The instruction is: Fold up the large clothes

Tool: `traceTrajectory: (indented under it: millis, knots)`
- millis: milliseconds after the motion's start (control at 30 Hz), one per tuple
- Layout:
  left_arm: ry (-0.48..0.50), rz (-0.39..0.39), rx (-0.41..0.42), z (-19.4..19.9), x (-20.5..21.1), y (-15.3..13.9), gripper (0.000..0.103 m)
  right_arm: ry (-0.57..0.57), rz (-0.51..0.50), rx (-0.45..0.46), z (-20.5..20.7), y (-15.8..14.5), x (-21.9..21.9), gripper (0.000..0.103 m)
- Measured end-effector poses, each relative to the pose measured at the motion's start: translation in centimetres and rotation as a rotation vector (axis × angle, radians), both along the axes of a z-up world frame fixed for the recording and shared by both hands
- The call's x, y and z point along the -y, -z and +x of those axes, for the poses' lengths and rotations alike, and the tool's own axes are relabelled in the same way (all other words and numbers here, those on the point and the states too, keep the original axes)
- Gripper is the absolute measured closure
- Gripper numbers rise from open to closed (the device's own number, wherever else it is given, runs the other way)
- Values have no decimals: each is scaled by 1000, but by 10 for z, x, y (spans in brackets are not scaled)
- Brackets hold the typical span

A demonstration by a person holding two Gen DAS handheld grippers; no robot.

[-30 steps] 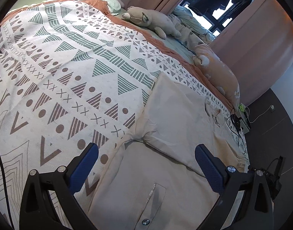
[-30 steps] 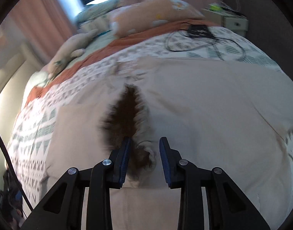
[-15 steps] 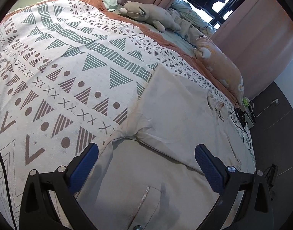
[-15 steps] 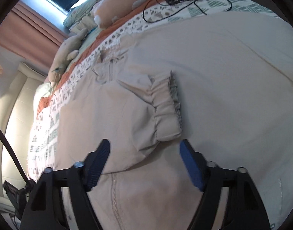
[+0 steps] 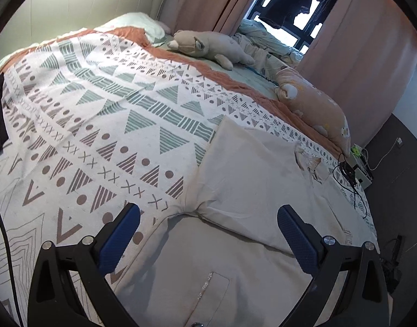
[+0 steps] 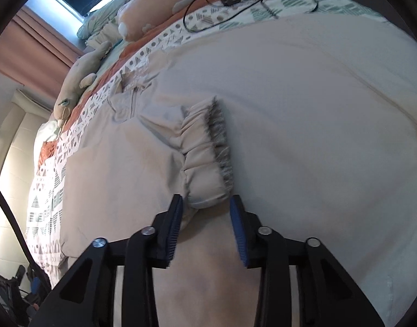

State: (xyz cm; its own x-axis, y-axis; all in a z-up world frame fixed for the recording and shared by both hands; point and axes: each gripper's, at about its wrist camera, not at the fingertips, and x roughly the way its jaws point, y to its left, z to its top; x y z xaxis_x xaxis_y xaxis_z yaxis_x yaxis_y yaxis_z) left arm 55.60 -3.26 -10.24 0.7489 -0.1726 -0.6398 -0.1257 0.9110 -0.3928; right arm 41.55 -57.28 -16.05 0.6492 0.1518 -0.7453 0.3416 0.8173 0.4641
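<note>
Where writing might show, the jacket (image 6: 290, 109) — plain beige — carries none.

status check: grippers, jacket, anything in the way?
Left gripper open, empty. Right gripper open, jaws just closing around the sleeve cuff. Jacket flat on bed. Nothing in the way.

Two hand-held grippers, black frames, blue pads.
Left gripper (image 5: 208, 231) and right gripper (image 6: 207, 218): angular black arms with triangular cut-outs, silver round screws at the joints, blue textured finger pads; black cable (image 6: 6, 212) alongside.
</note>
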Motion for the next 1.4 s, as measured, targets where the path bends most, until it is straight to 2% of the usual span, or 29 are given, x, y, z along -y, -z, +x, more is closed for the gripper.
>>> traceTrajectory:
  millis: [33,67,300,400,567,600,700,800,967,1300,1400]
  knots:
    - [10,3,15,-3,6,-3,0,7,-14,12,-6,-3,3,37]
    - [18,0,23,-5,11,-5,0,12,-21,27,-14,-5,6,26]
    - [84,21,32,-9,59,-6,0,111,-104,96,-90,-33,46,26]
    - [120,38,64,-14,84,-9,0,177,-129,110,-119,-38,70,26]
    - [179,-3,47,-8,117,-2,0,281,-122,113,-162,-35,113,26]
    - [177,6,48,-8,122,0,0,303,-120,115,-173,-34,122,27]
    - [195,21,39,-5,134,8,0,364,-89,113,-192,-30,139,41]
    - [210,80,25,-5,143,13,0,428,-48,110,-210,-24,160,51]
    - [175,103,25,-8,138,15,0,513,0,105,-230,-8,189,65]
    - [100,176,-7,-8,128,27,0,554,32,91,-217,17,225,67]
    - [90,164,-33,-5,126,32,0,562,31,105,-212,20,233,67]
